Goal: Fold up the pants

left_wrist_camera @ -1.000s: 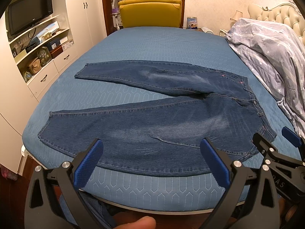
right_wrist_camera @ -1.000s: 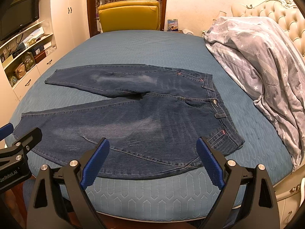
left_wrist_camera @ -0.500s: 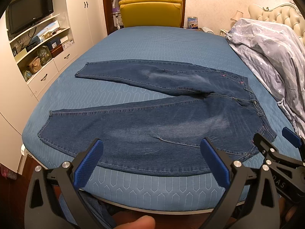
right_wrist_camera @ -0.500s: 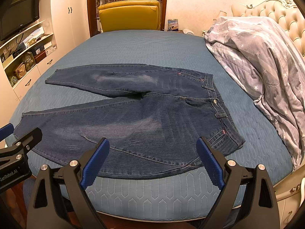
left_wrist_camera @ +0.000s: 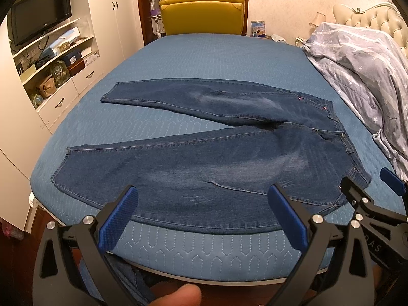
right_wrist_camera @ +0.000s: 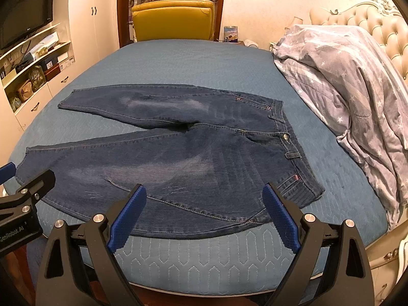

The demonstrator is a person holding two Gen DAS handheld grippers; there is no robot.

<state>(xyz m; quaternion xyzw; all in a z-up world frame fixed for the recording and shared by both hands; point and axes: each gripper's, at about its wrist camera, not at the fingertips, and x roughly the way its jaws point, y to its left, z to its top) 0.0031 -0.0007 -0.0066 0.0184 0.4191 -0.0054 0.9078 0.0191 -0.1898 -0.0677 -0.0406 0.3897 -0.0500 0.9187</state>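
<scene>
Jeans (left_wrist_camera: pixel 216 158), spread flat on bed (left_wrist_camera: pixel 204 58): left gripper (left_wrist_camera: pixel 204 216) and right gripper (right_wrist_camera: pixel 204 211) are hovering with jaws released, likely needing near hem and waistband pinched together for an even fold.

Almost nothing differs: my left gripper (left_wrist_camera: pixel 202 214) and right gripper (right_wrist_camera: pixel 204 215) sit a touch closer to the jeans (right_wrist_camera: pixel 178 158).

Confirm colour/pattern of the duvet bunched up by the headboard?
Grey-blue duvet with white stars and pale stripes; the right wrist view shows it best.
</scene>
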